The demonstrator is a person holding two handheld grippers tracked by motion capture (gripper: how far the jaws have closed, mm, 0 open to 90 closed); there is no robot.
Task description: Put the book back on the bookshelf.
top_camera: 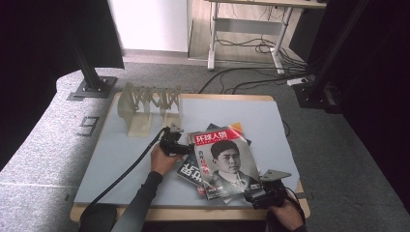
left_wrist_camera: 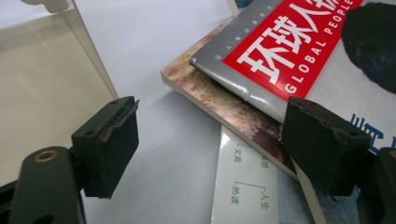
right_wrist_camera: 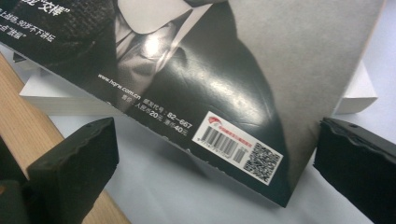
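Top magazine (left_wrist_camera: 299, 51) masthead "环球人物", "GLOBAL PEOPLE", bottom edge (right_wrist_camera: 154, 88) "www.hqrw.com.cn", "82-667", barcode and QR code (right_wrist_camera: 238, 150)

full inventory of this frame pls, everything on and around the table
top magazine: 1, red masthead, grey portrait cover, on top of the stack
magazines underneath: several, exact count unclear, mixed colours, fanned out under it
rack: 1, translucent beige, far left of the table
table: 1, pale blue-grey top with wooden edge
desk: 1, white legs, background
floor cables: several, black, beyond the table
left tongs: 1, black, open, at the stack's left edge
right tongs: 1, black, open, at the top magazine's near corner
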